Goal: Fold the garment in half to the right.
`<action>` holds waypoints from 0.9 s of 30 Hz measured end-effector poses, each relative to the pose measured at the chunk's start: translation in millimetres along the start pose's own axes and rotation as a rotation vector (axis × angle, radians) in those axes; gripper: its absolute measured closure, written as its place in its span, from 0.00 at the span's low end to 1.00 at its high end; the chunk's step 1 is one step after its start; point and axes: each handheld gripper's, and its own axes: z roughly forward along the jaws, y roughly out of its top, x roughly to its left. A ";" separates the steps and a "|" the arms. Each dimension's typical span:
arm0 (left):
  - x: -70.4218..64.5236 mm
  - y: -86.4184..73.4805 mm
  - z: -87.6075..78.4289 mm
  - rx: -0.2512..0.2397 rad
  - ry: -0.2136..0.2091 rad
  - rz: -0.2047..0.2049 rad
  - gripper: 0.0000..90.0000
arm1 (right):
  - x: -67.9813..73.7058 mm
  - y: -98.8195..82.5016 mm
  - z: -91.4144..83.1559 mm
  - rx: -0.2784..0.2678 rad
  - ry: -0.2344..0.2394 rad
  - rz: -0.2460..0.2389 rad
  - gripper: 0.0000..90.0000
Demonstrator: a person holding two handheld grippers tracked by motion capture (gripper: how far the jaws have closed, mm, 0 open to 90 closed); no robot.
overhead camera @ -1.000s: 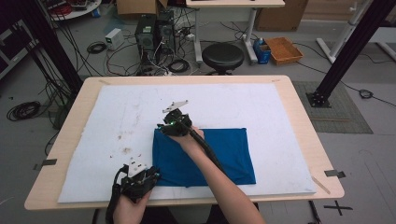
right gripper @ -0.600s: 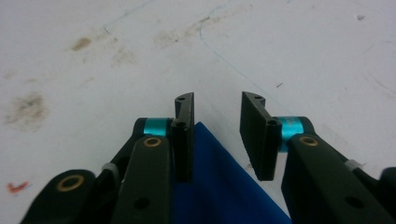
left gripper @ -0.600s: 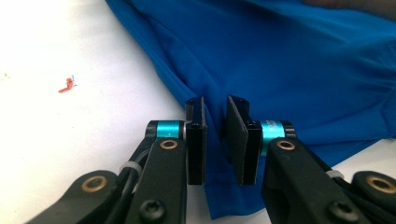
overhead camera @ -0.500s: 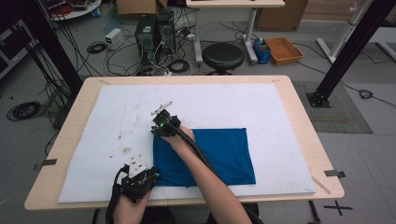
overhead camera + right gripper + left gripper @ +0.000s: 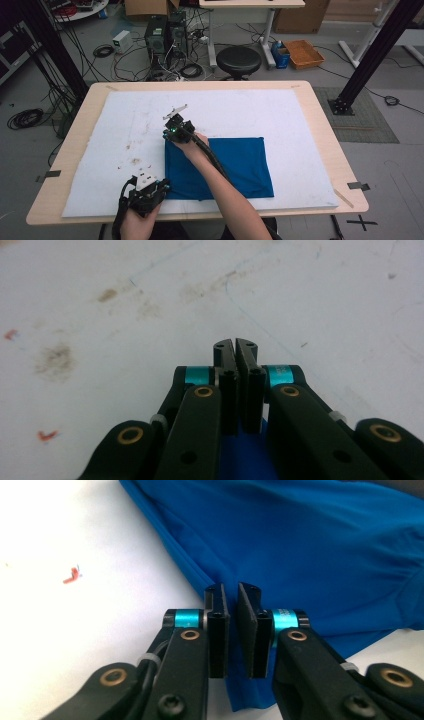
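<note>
A blue cloth [image 5: 240, 160] lies folded flat on the white mat [image 5: 250, 110], towards the table's near side. My left gripper [image 5: 161, 188] sits at the cloth's near left corner. In the left gripper view its jaws [image 5: 232, 587] have just been closing and now stand nearly together, with the cloth's [image 5: 310, 540] folded edge between them. My right gripper [image 5: 170, 133] is at the cloth's far left corner, reaching over the fabric. Its jaws [image 5: 235, 342] have also just been closing and are now pressed together, with blue cloth [image 5: 245, 455] showing between them low down.
Brown stains [image 5: 132, 160] mark the mat left of the cloth, and a small red scrap [image 5: 72, 574] lies near the left gripper. The wooden table's edge [image 5: 200, 216] runs close in front. A stool [image 5: 239, 60] and cables are on the floor beyond.
The right gripper shifted a little to the left, onto the cloth's far left corner. The left hand kept still. The cloth lies as it did.
</note>
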 end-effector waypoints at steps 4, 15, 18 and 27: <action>-2.1 7.5 -7.0 -0.035 -0.029 0.011 0.95 | -8.5 2.2 -17.1 -0.022 0.025 0.016 0.99; -33.7 38.1 -6.6 -0.101 -0.139 0.051 0.96 | -40.3 -5.6 -77.2 -0.094 0.075 0.055 0.99; -49.0 48.4 -1.0 -0.105 -0.198 0.083 0.96 | -50.0 -10.4 -95.0 -0.115 0.102 0.066 0.99; -91.6 72.2 26.2 -0.114 -0.323 0.160 0.96 | -89.7 -36.4 -149.7 -0.155 0.089 0.090 0.99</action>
